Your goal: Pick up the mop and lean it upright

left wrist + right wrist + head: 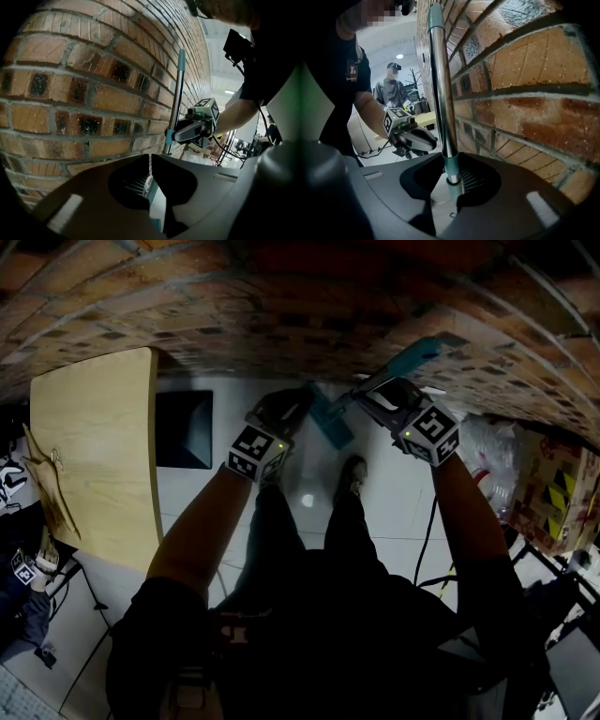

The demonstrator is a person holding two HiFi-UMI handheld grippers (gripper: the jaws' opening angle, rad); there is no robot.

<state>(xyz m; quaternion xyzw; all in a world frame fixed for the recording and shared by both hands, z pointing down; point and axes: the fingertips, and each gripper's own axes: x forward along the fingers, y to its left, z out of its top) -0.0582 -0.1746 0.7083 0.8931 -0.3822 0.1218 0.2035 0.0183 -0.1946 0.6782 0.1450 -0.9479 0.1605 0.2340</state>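
Your right gripper (451, 180) clamps its jaws on the mop pole (440, 89), upright just beside the brick wall (525, 103); your left gripper (150, 184) pinches the thin mop head (330, 423). Stiff, light, slippery steel: grip the teal collar (451, 165).

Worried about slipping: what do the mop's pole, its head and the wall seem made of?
Mop pole: likely polished metal, given its mirror-like shine. Mop head: teal, smooth, probably plastic. Wall: rough matte red brick with pale mortar lines.
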